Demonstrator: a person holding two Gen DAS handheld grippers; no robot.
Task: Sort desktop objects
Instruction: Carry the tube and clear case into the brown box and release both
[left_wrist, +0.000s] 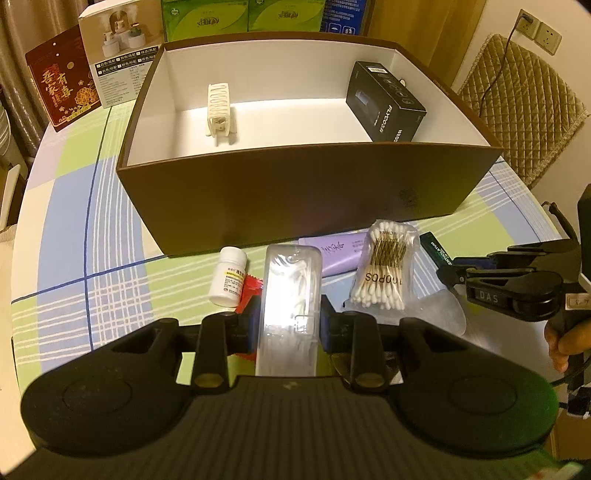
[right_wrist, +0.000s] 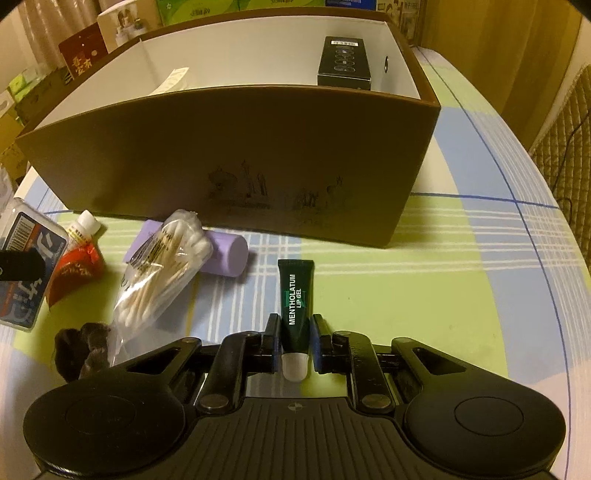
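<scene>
Between the left gripper (left_wrist: 288, 321) pads, a clear plastic floss-pick case (left_wrist: 290, 295) sits clamped, ready for boxing. Right gripper (right_wrist: 295, 338) is closed on the Mentholatum lip gel tube (right_wrist: 295, 302); brown storage box (right_wrist: 258, 147) straight ahead, likely the drop spot.

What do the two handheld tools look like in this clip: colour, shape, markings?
Both are matte black. Each has a ribbed body flanked by round discs, linkage arms with brass-coloured pivots, and blue pads on the fingers. Seen side-on, the right tool carries "DAS" lettering and a small white label. The left tool matches it.
</scene>
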